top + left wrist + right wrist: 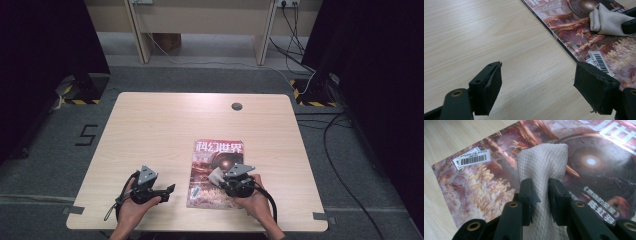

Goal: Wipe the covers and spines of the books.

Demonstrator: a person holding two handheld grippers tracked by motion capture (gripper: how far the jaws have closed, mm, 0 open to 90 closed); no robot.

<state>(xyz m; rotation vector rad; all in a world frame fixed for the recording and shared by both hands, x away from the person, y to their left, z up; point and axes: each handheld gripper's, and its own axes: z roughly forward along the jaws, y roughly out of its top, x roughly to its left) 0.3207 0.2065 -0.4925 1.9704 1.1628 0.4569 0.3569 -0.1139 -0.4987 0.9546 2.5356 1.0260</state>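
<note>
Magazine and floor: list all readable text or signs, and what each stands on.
"科幻世界": white title at the top of the magazine cover.
"5": dark mark on the grey floor, left of the table.
Barcode label: bars show, digits too small to read.
Bracketed white title line on the cover: too blurred to read.

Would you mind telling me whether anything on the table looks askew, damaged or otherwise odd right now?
Nothing looks damaged or spilled. The magazine lies flat on the table, slightly skewed to its edges. The right hand-held gripper pinches a bunched white cloth over the cover. The left hand-held gripper is open over bare wood beside the magazine.
</note>
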